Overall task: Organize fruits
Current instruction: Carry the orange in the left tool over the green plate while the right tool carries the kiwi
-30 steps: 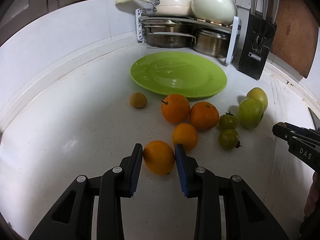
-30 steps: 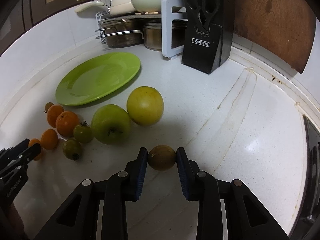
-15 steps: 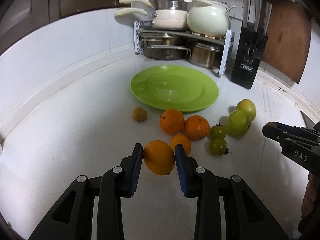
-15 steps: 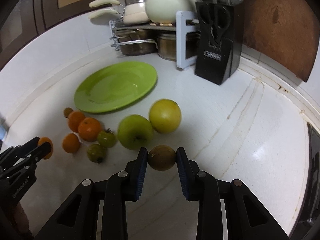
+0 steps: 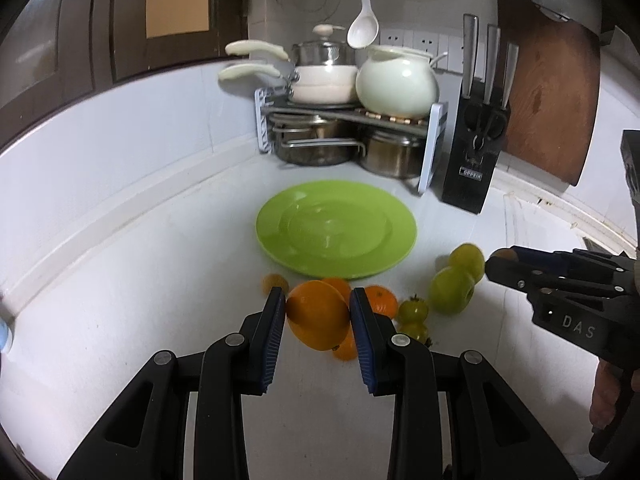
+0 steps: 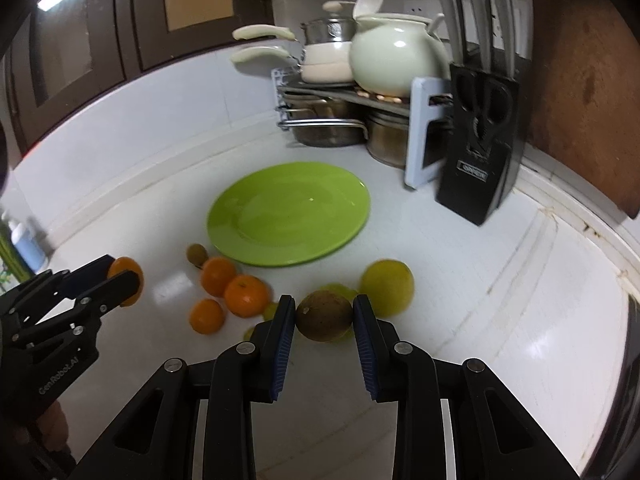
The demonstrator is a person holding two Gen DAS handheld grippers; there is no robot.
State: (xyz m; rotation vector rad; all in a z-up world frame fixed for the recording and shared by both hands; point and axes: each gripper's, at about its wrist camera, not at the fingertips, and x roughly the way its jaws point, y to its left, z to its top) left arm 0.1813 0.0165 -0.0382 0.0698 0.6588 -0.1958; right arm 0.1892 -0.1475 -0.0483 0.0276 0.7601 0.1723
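The left gripper (image 5: pixel 318 320) is clamped on a large round orange (image 5: pixel 318 320), its blue ribbed pads pressing both sides, and the fruit hangs clear of the white speckled countertop (image 5: pixel 120 300). The right gripper (image 6: pixel 324 317) is closed around a small brown round fruit (image 6: pixel 324 317) — what kind it is I cannot tell — and it too is off the surface. In the right wrist view the left gripper appears at the near left with the orange between its fingers.

The flat lime-green plate (image 6: pixel 240 216) lies farther back, in front of the metal pot rack (image 6: pixel 348 96) and left of the black knife block (image 6: pixel 476 152). Nothing rests on it, so by the look of things the sorting has barely begun: two fruits are lifted, none delivered, assuming the plate is where they belong.

Left on the counter, just near of the plate, are three smaller oranges (image 6: pixel 246 295) clustered together, a little tan-brown fruit (image 6: pixel 197 254) to their left close to the plate's rim, two small green tomatoes with stems (image 5: pixel 413 309), a green apple (image 5: pixel 452 290) and a yellow-green apple (image 6: pixel 387 288) to the right of the group. The apples touch each other in the left wrist view.

Seven pieces remain to be gathered after the two in hand — most of the task lies ahead.
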